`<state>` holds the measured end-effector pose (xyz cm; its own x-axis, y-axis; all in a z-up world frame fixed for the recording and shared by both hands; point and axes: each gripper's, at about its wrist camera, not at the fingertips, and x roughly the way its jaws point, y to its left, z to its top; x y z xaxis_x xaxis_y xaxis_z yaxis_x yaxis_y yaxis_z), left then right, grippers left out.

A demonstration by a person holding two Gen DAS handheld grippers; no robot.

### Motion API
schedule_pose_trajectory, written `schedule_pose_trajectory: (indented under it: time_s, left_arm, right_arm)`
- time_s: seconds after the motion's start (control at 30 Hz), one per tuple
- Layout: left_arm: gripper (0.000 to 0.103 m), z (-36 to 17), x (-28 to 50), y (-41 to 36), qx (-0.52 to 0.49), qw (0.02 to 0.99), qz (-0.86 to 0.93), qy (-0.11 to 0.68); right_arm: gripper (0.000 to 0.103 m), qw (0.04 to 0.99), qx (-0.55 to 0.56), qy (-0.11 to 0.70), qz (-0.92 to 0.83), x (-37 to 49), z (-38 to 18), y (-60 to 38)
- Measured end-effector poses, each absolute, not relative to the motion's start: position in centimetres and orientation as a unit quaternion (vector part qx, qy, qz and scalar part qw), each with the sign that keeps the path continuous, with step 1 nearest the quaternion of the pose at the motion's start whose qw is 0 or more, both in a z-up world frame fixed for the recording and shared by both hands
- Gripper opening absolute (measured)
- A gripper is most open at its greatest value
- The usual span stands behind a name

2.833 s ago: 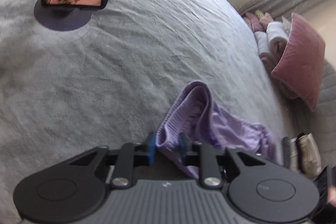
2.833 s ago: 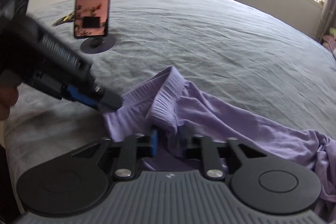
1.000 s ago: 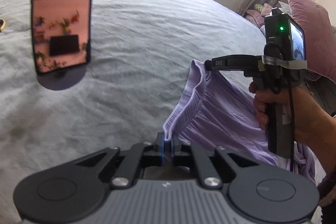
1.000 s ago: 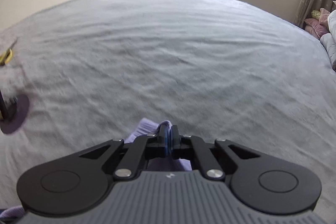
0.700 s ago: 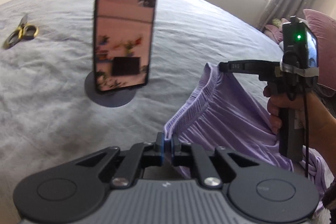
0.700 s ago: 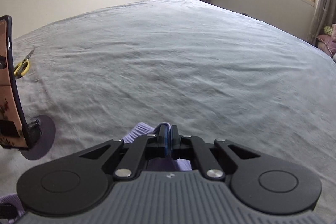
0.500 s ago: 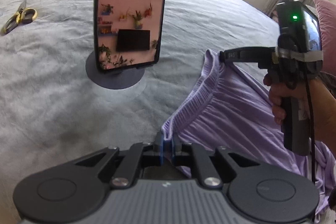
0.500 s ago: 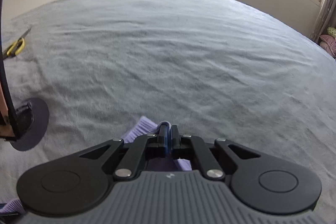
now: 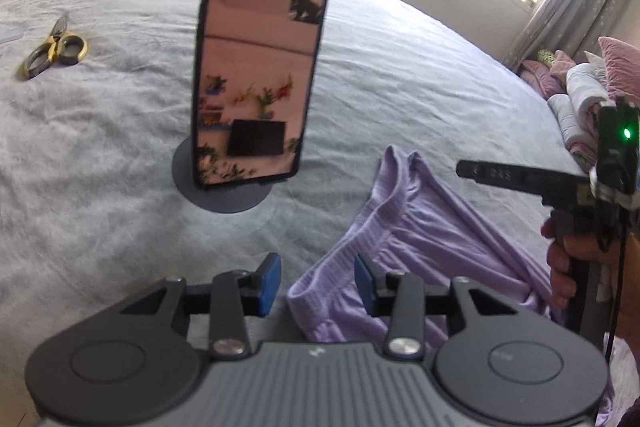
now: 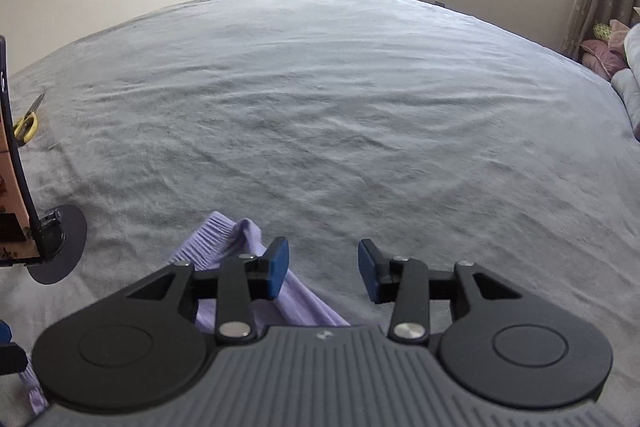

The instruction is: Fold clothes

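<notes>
A lilac garment [image 9: 416,239] with a ribbed waistband lies on the grey bedspread [image 9: 100,155]. In the left wrist view my left gripper [image 9: 316,285] hangs over the waistband's near corner, its jaws opening, the blue pads apart and the cloth lying loose below them. My right gripper appears there at the right edge, held by a hand [image 9: 560,267]. In the right wrist view my right gripper [image 10: 323,273] has its jaws opening too; the waistband's far corner [image 10: 236,235] lies on the bed under its left finger, untouched by the pads.
A phone [image 9: 260,79] stands upright on a round dark stand [image 9: 224,197] just left of the garment. Scissors [image 9: 52,47] with yellow handles lie at the far left. Pillows and folded laundry [image 9: 580,95] are stacked at the right edge. Wide bedspread [image 10: 340,99] stretches beyond.
Both grippers went from shut on the waistband to pads apart. The waistband, held up and stretched before, now lies on the bed. The left view swung so the phone sits farther off.
</notes>
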<state>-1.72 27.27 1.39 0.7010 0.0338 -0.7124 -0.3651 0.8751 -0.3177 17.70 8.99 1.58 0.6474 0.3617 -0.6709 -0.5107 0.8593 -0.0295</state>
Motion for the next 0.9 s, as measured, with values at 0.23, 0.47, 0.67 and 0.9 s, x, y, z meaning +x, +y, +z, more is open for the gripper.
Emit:
schedule_pose_trajectory:
  time_s: [0.23,0.47,0.67,0.9]
  left_arm:
    - [0.043,1.7,-0.4,24.1,-0.204,0.898,0.073,0.382]
    - [0.043,1.4,1.2,20.8,-0.205,0.89,0.028,0.407]
    - [0.043,0.9,2.6,17.4,-0.181,0.889,-0.002,0.421]
    - [0.043,0.1,4.3,14.0,-0.182,0.875,-0.04,0.446]
  right_arm:
    - [0.042,0.911,-0.094,0.35,0.197,16.3,1.7,2.2]
    - [0.043,0.916,-0.078,0.358,0.162,14.8,1.8,-3.8]
    - [0.043,0.92,-0.057,0.36,0.143,12.0,2.2,-9.6]
    - [0.042,0.917,-0.034,0.374,0.139,8.2,2.1,-15.1]
